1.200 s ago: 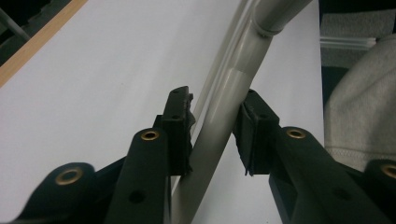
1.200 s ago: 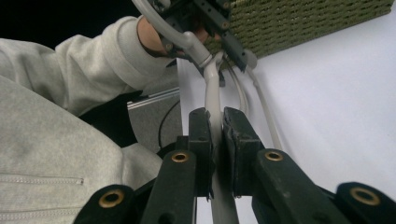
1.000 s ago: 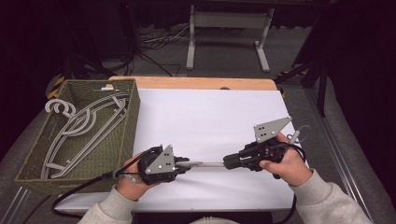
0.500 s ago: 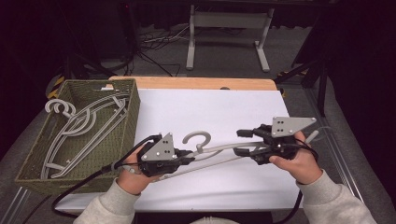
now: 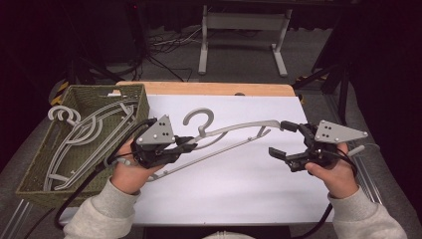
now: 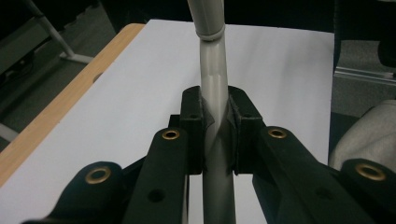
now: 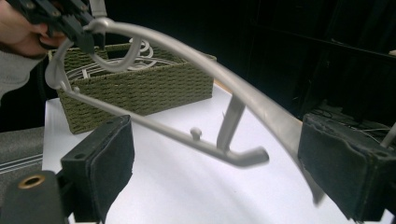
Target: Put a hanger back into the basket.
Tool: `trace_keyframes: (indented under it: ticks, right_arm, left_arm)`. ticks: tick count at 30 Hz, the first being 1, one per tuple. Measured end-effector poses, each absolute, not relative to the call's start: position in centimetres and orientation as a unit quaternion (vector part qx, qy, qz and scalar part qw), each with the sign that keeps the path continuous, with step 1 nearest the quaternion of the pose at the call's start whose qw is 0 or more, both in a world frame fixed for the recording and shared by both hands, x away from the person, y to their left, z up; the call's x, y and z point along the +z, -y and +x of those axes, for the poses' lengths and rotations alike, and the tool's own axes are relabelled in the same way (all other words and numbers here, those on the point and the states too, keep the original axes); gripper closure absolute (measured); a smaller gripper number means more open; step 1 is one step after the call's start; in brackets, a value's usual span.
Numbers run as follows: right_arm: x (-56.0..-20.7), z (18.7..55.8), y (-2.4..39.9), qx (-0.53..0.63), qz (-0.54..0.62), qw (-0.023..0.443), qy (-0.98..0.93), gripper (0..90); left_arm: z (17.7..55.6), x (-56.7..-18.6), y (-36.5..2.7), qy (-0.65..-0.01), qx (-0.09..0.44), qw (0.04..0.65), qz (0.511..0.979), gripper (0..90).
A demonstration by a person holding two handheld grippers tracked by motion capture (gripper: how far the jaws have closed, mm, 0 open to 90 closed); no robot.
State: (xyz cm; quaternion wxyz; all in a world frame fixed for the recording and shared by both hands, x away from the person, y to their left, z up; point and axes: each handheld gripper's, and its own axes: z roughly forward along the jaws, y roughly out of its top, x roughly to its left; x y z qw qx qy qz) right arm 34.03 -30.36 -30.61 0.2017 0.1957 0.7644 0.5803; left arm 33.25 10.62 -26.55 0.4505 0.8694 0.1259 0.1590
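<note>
Left tool (image 5: 186, 145), black with a grey three-cornered plate on top, sits left of centre in the high view and is clamped on a grey plastic hanger (image 5: 234, 130). In the left gripper view its two black jaws press from both sides on the smooth, rounded hanger bar (image 6: 214, 88), which runs straight up the middle of the frame.

From that grip the hanger stretches rightward across the high view, off the white desk (image 5: 234, 199). Its round hook curls upward just right of the left tool, its curved shoulder arm sweeps toward the right tool (image 5: 283, 139), and a thinner straight bar runs below.

Right tool stands at the right of the high view with its jaws set wide; they have just been opening. In the right gripper view the hanger's arm (image 7: 261, 107) passes between the two dark, felt-like pads (image 7: 112, 163), close to the right-hand pad, and neither pad presses on it. The lower bar with its small peg and blunt end hangs in the gap.

At the left edge of the high view a woven olive-green basket (image 5: 30, 184), rectangular and coarse in texture, holds more grey hangers (image 5: 84, 134).
</note>
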Motion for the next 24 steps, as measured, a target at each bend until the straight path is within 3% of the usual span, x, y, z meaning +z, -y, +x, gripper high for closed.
trace_keyframes:
  ticks: [13, 24]
  right_arm:
    - [-32.5, 34.2, 31.8, 0.577, 0.227, 0.204, -0.758, 7.5]
    - [-34.6, 34.6, 31.7, 0.561, 0.238, 0.2, -0.767, 5.3]
  left_arm:
    - [34.0, -25.0, -10.8, -0.14, 0.159, 0.455, 0.865, 79.6]
    - [34.4, -23.8, -13.1, -0.181, 0.162, 0.461, 0.854, 79.6]
